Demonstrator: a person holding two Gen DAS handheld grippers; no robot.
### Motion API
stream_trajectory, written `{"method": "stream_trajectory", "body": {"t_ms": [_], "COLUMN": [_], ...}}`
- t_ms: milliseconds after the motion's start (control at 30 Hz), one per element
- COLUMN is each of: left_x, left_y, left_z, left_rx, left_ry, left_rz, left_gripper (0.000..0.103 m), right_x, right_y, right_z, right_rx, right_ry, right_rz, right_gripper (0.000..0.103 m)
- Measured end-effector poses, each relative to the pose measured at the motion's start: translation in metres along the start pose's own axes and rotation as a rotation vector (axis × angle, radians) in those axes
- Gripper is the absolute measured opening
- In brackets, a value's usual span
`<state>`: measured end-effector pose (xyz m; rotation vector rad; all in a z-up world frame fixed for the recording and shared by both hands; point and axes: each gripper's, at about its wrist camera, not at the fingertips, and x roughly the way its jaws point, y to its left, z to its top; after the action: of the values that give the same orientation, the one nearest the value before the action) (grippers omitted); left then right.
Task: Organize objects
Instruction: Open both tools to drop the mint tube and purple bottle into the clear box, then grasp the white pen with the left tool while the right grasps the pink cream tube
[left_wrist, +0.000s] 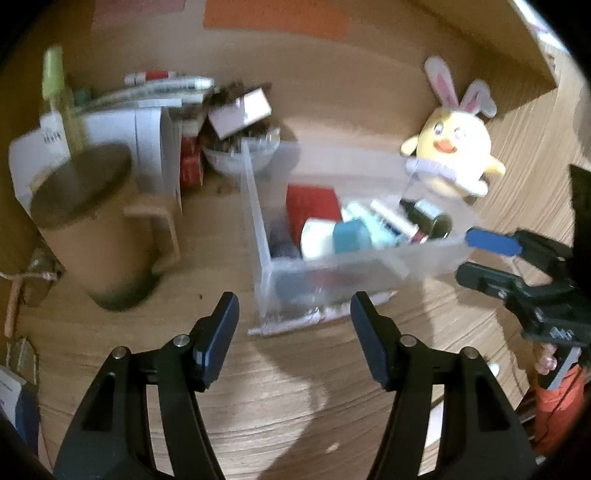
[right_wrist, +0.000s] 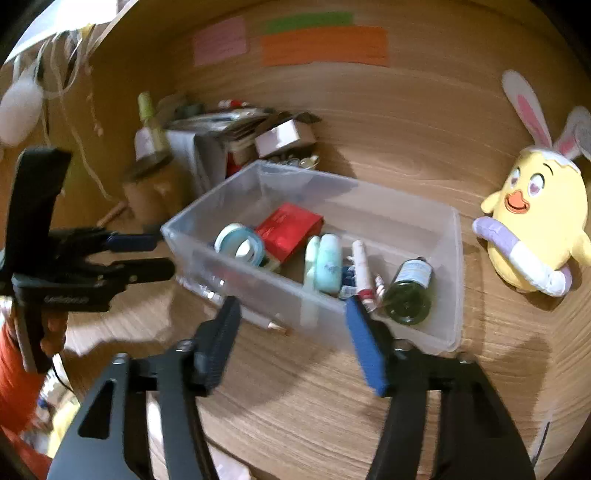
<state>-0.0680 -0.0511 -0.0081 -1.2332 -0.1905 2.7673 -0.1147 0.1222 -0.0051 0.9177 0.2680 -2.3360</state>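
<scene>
While both grippers' jaws gape empty, the clear bin (right_wrist: 424, 221) holds a red box (right_wrist: 290, 229), tape roll (right_wrist: 240, 245) and dark bottle (right_wrist: 410, 291).

nothing can be read in either view: the white box (left_wrist: 92, 136) carries small dark marks and the left gripper's body (right_wrist: 66, 300) bears an embossed word, both blurred past reading; the label on the dark green bottle (right_wrist: 410, 291) and the print on the red box (right_wrist: 288, 229) are too small to make out
</scene>
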Motion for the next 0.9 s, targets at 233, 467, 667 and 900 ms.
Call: {"method": "stream_trajectory", "body": {"t_ms": [233,467,667,900], "left_x": [0.026,0.041,0.044,0.031], "left_y": [0.002,0.002,-0.001,-0.021], "left_z": [-0.008,-0.007,-0.013,-0.029], "left_rx": [0.003,0.002,-0.009,0.082], "left_ry": [0.071,0.104,0.118,0.156], "left_rz": [-0.01,-0.035,-0.06,-0.109], "left_gripper": [0.062,0.062,0.063,0.062], "right_x": [0.015,0.053,0.071,0.065], "right_y": [0.014,0.006,0.01,0.017], "right_z": [-0.014,-0.017,-0.018,-0.023], "right_rx": [-0.019,0.024,0.033,0.001], "right_ry": [0.068,0.167,0.2,0.214], "right_rz": [0.045,0.071,0.114,0.14], "right_gripper": [0.06,0.053,0.034,0.033]}}
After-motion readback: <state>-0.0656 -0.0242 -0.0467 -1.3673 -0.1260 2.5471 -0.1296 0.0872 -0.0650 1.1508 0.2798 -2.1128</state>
